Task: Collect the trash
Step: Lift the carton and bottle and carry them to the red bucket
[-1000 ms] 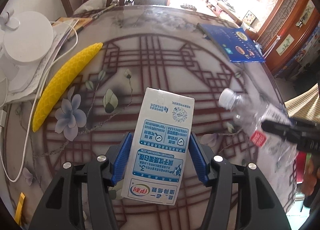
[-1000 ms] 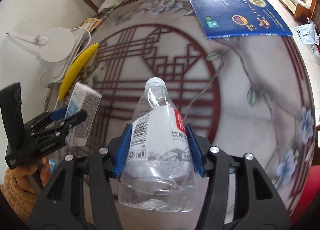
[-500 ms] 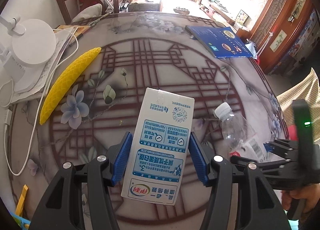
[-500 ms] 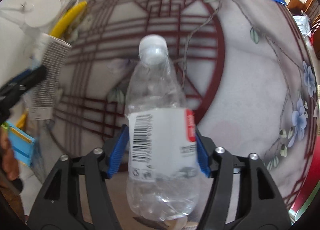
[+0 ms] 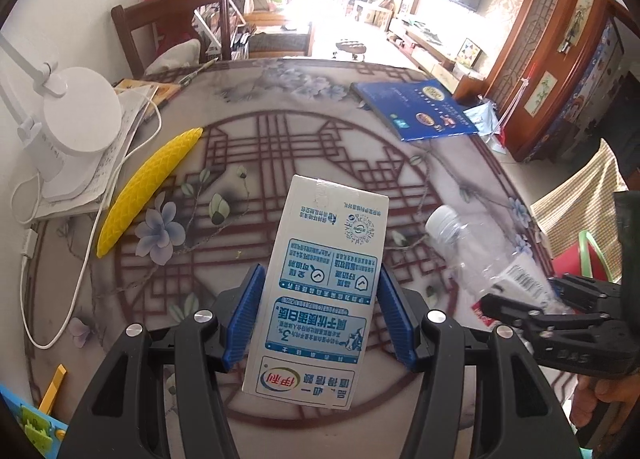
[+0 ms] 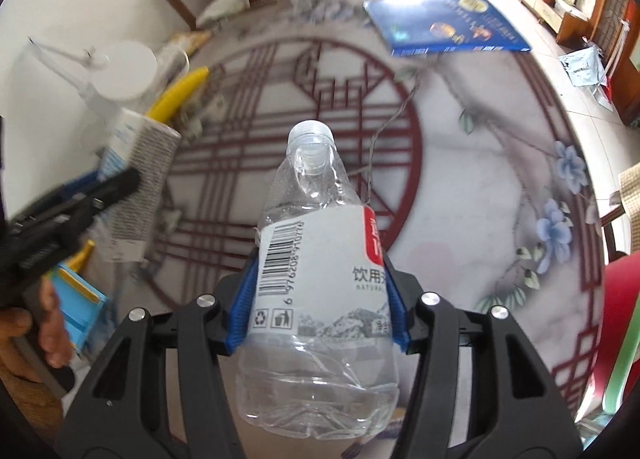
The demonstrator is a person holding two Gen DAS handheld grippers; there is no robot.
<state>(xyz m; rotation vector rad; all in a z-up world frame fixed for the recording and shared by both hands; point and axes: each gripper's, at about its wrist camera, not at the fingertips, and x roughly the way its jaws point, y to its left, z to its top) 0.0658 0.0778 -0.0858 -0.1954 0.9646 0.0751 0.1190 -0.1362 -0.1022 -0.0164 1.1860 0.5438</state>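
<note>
Left gripper (image 5: 318, 315): my two blue pads press the flat sides of the milk carton (image 5: 320, 295), about halfway open because the carton is that wide. I hold it low on its body, so most of it sticks out ahead of my fingers and lifts clear of the table (image 5: 460, 163).
Right gripper (image 6: 318, 299): my jaws are closing on the empty water bottle (image 6: 316, 283), pads against its label band. The thin plastic gives, and I judge that is why the grip tightens.
Bottle pose: cap pointing away past my fingertips, base back toward my palm, held off the tabletop.
Carton seen from the right: off to the left of my right fingers, in the other gripper.
Why both are held: each is trash, one piece per hand, so I judge I can carry both in one trip.
Left on the table: beyond my fingertips lie a blue book (image 5: 416, 109) and a yellow banana-shaped thing (image 5: 148, 187); a white lamp (image 5: 76, 127) stands far left.
Bin: none in view, so I cannot tell where these go.
</note>
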